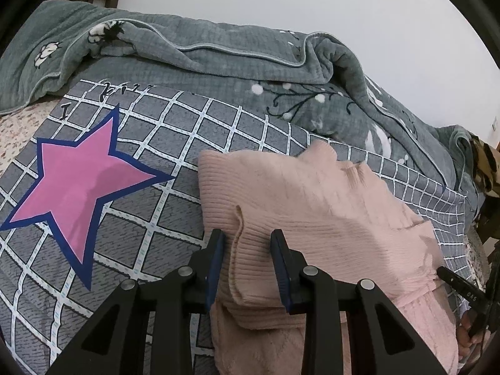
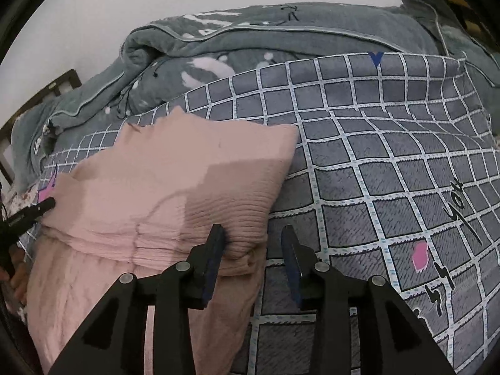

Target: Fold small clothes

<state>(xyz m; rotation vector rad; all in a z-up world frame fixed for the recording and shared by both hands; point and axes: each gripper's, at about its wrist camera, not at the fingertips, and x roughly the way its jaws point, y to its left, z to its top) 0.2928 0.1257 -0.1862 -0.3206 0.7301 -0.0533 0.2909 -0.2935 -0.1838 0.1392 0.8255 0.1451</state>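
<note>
A pink ribbed knit garment (image 1: 312, 206) lies partly folded on a grey checked bed sheet (image 1: 162, 143). My left gripper (image 1: 247, 243) is open, its fingers astride the garment's folded near-left edge. In the right wrist view the same garment (image 2: 175, 187) fills the left half. My right gripper (image 2: 253, 240) is open; its left finger (image 2: 215, 240) rests against the garment's near-right folded corner, and its right finger stands over bare sheet (image 2: 390, 156). Each gripper's tip shows at the edge of the other's view.
A rumpled grey-green quilt (image 1: 218, 53) with white flower print lies along the far side of the bed, against a white wall. A large pink star (image 1: 78, 181) is printed on the sheet to the left. A dark wooden bed frame (image 2: 37, 100) shows at the far left.
</note>
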